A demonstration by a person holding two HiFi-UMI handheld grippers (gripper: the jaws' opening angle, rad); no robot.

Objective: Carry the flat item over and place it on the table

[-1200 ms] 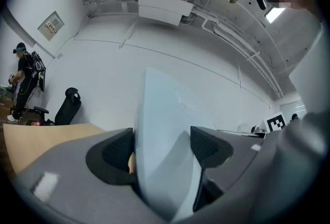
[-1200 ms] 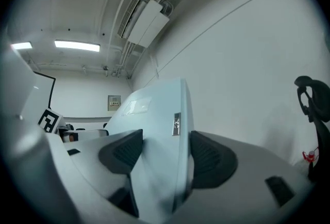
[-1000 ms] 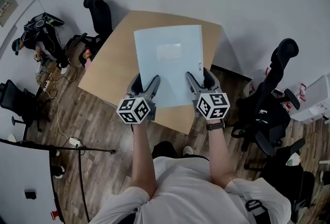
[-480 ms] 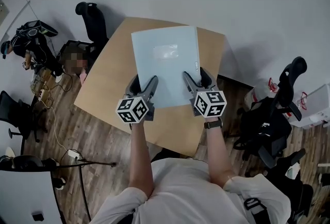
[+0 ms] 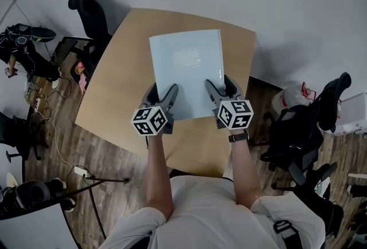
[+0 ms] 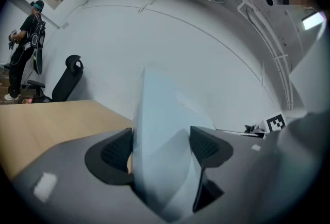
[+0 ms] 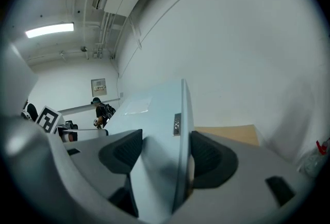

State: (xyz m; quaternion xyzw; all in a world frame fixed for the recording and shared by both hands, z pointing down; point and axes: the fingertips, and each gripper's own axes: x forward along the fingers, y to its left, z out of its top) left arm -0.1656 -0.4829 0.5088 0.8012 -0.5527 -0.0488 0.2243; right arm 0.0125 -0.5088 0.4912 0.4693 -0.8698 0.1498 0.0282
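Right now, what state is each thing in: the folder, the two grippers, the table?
folder: closed, lying flat, held by its near edge over the table; contact with the top unclear.
left gripper: shut on the folder's near left part.
right gripper: shut on its near right part.
table: standing, folder over its middle.

The person is wearing a white short-sleeved shirt (image 5: 206, 207), and a dark wristwatch (image 5: 238, 138) is circling the right wrist. The left gripper (image 5: 161, 93) and the right gripper (image 5: 221, 86) are showing smooth grey moulded bodies with two tapering fingers each. Behind the fingers, the left cube (image 5: 150, 120) and the right cube (image 5: 235, 114) are displaying black-and-white square markers on their white faces. Inside the jaws, dark rounded pads (image 6: 116, 153) are showing a fine dotted grid texture.
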